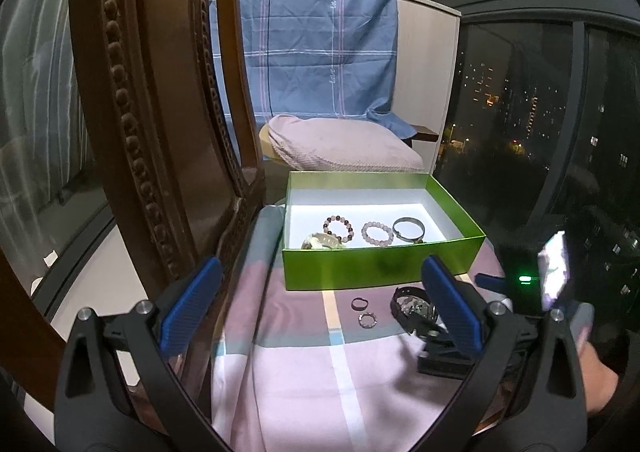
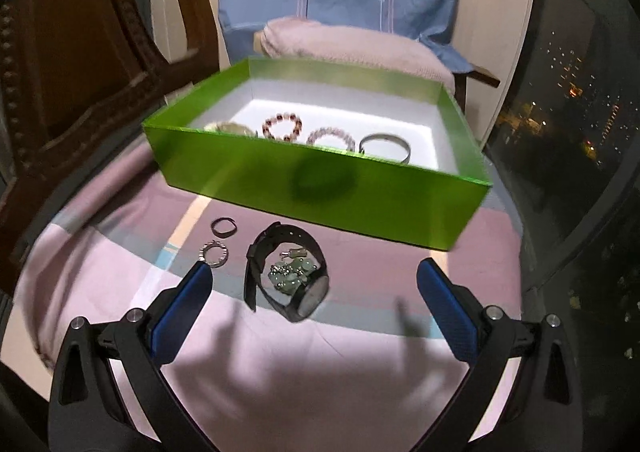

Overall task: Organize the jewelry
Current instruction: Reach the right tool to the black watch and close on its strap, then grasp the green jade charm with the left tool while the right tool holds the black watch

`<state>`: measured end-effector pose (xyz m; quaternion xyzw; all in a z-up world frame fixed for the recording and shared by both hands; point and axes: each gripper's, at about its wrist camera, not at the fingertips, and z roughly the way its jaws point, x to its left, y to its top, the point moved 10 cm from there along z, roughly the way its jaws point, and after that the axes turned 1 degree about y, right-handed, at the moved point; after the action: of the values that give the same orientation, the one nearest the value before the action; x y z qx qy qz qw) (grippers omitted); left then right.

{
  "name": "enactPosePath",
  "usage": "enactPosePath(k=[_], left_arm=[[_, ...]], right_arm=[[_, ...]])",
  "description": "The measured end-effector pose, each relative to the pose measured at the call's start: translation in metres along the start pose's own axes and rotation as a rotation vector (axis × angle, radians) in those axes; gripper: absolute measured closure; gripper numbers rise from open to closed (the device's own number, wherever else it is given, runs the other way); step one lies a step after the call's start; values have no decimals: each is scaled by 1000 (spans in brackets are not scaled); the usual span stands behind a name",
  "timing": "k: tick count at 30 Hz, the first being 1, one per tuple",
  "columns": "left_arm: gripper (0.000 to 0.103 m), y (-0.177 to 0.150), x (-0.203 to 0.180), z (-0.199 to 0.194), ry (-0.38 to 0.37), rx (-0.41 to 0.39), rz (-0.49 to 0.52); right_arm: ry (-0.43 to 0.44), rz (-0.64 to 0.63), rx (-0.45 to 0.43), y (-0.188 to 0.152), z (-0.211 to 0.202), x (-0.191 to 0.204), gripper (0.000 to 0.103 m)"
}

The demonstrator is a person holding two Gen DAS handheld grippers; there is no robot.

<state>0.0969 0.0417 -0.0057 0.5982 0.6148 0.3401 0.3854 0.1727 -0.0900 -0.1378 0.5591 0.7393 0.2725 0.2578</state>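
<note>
Both grippers are empty, fingers spread wide. The left gripper hangs above the pink checked cloth in front of the green box; the right gripper hangs over the black wristwatch, not touching it.

The green box sits open on the cloth, white inside. On its floor, left to right in the left wrist view: a pale greenish piece partly hidden by the front wall, a bracelet of dark red and pale beads, a pink bead bracelet, and a metal bangle. The two bead bracelets lie apart; the bangle lies just beside the pink one.

Outside the box, on the cloth near its front wall, lie a plain dark ring and, just nearer the camera, a studded silver ring. To their right the wristwatch rests on its side, and a cluster of green stones with silver fittings lies inside the loop of its strap.

A carved wooden chair back stands at left. The right wrist view is slightly blurred.
</note>
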Motion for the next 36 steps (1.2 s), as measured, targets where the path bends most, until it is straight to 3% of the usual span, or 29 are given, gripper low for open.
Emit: enactPosePath(k=[4,8,15,21,27,32,36], left_arm=[[4,-1,4,3,3,11,-7],[4,-4,9,6,9,25,-13],[4,-7,12,8,11,40,-25],[4,-12,12,11,26,56,-12],[4,-27,-2,26,6,123,25],[4,-46,-47,43,-54,182,147],[4,-63,-96,65,-83,206,294]], right_arm=[[-22,30,49,-3,22,-3,5],[35,21,125,-15,39,7,30],[69,-12,109,-15,37,13,64],[131,19,54,-4,13,11,67],[208,130,-162,32,-66,-23,67],[233,219,-235,37,-101,-66,67],[223,252,-226,32,-99,-86,67]])
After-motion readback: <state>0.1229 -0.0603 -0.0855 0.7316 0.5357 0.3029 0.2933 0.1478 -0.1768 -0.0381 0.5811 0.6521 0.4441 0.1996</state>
